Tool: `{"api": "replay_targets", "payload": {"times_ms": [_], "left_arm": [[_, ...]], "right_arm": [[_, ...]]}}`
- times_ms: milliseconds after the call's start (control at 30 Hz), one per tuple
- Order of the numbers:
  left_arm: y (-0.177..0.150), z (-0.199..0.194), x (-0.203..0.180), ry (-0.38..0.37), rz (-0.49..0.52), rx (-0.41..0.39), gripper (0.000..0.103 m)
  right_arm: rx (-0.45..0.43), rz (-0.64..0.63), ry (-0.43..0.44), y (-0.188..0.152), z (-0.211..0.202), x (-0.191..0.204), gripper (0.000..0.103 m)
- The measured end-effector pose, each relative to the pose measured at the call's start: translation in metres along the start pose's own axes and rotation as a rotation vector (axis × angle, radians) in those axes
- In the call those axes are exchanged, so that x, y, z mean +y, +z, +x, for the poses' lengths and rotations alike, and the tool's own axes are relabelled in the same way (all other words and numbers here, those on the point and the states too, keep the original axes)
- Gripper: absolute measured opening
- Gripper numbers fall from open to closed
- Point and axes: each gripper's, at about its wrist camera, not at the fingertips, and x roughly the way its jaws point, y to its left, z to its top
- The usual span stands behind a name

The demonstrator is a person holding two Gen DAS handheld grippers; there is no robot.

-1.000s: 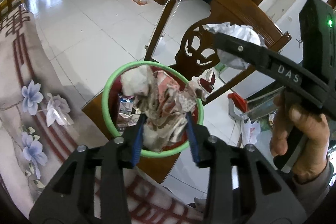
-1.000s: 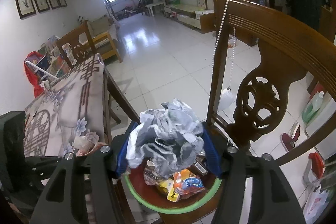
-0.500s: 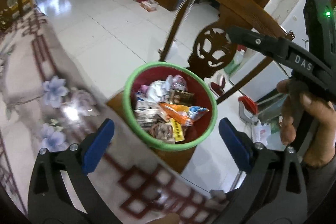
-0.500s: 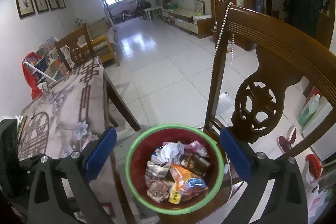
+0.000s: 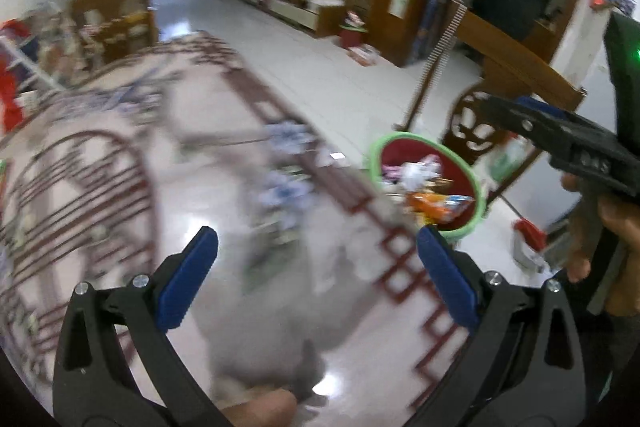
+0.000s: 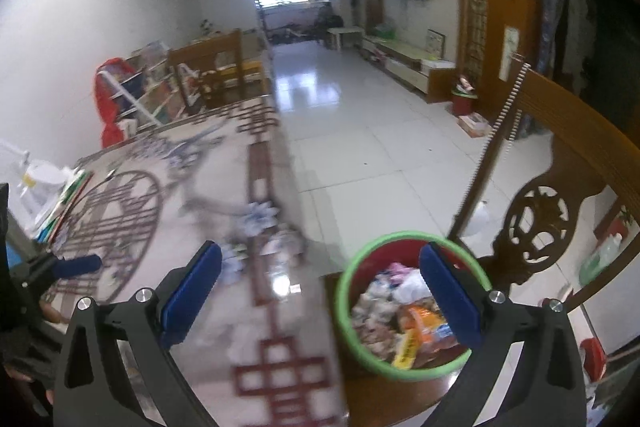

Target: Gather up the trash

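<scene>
A red bin with a green rim (image 6: 356, 341) stands on a wooden chair seat beside the table, filled with crumpled paper and wrappers (image 6: 404, 303). It also shows in the left wrist view (image 5: 482, 195). My left gripper (image 5: 316, 281) is open and empty over the patterned tablecloth (image 5: 120, 187). My right gripper (image 6: 320, 289) is open and empty, between the table edge and the bin. The right gripper also shows at the right of the left wrist view (image 5: 532, 115). Both views are blurred by motion.
The carved wooden chair back (image 6: 556, 187) rises right of the bin, with a bead string (image 6: 496, 131) hanging on it. Books and papers (image 6: 60, 203) lie at the table's far left. Tiled floor (image 6: 360, 131) stretches beyond.
Both grippers opened and dropped their crumpled wads into the bin, then drew back and swung left over the table.
</scene>
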Motion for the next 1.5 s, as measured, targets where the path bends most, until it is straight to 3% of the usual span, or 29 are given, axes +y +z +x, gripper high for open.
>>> {"api": "replay_targets", "payload": {"times_ms": [167,300,467,567,833,1000,1500], "left_arm": [[-0.028,-0.047,0.045,0.074,-0.093,-0.083,0.098],[-0.056,-0.082,0.079,0.176,-0.156,-0.153,0.098],[-0.088,-0.104,0.102,0.276,-0.175,-0.216,0.098],[-0.103,-0.105,0.11,0.32,-0.181,-0.216,0.098],[-0.128,-0.105,0.12,0.328,-0.232,-0.212,0.098],[-0.128,-0.11,0.114,0.349,-0.209,-0.248,0.098],[-0.129,-0.11,0.109,0.342,-0.235,-0.255,0.098]], "right_arm": [[-0.003,-0.061,0.027,-0.023,-0.012,0.062,0.096],[-0.02,-0.093,0.062,-0.044,-0.021,0.105,0.096],[-0.043,-0.155,0.083,-0.068,-0.025,0.148,0.096],[-0.052,-0.178,0.083,-0.079,-0.025,0.162,0.096],[-0.079,-0.17,0.062,-0.094,-0.025,0.17,0.096],[-0.076,-0.155,0.062,-0.096,-0.022,0.164,0.096],[-0.097,-0.166,0.066,-0.098,-0.024,0.168,0.096]]}}
